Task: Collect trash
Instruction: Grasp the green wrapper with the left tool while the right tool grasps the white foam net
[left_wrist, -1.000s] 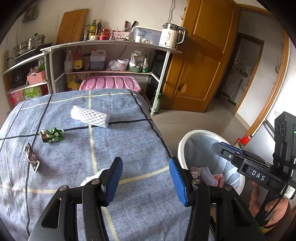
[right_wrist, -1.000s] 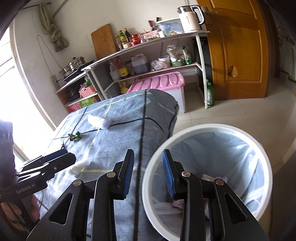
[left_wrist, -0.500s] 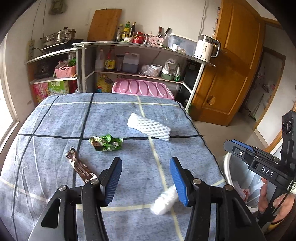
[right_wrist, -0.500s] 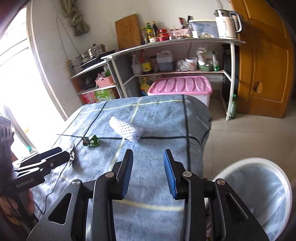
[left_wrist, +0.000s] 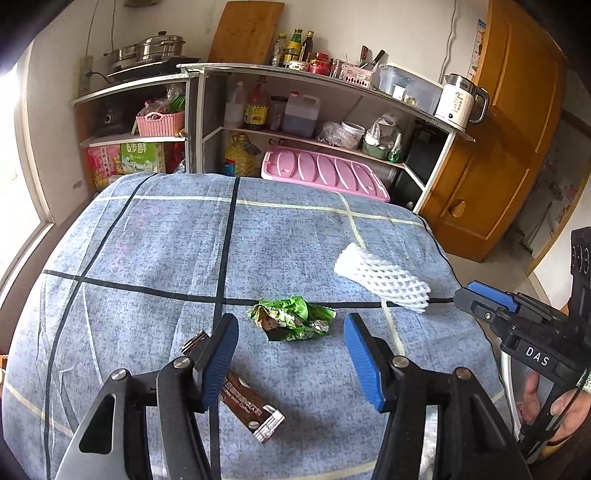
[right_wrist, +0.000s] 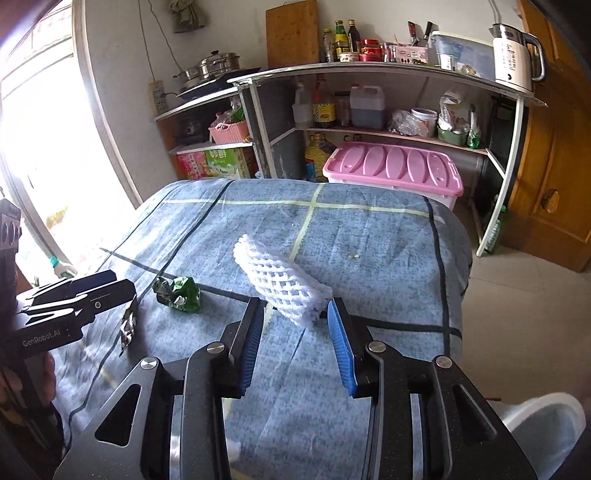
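Observation:
A crumpled green wrapper (left_wrist: 291, 319) lies on the blue checked tablecloth (left_wrist: 147, 251), just ahead of my open left gripper (left_wrist: 290, 328). A brown snack wrapper (left_wrist: 245, 402) lies under its left finger. A white foam fruit net (right_wrist: 282, 282) lies on the cloth, its near end between the tips of my open right gripper (right_wrist: 295, 315). The net also shows in the left wrist view (left_wrist: 382, 277), and the green wrapper in the right wrist view (right_wrist: 179, 291). The white trash bin (right_wrist: 546, 424) stands on the floor at the lower right.
Metal shelves (left_wrist: 295, 70) with bottles, a kettle (left_wrist: 458, 105) and pots stand behind the table. A pink-lidded storage box (right_wrist: 391, 166) sits below them. A wooden door (left_wrist: 517, 129) is at the right. A window is to the left.
Both grippers have swung from the bin back over the table. The left now faces the green wrapper; the right has opened wider and reached the foam net.

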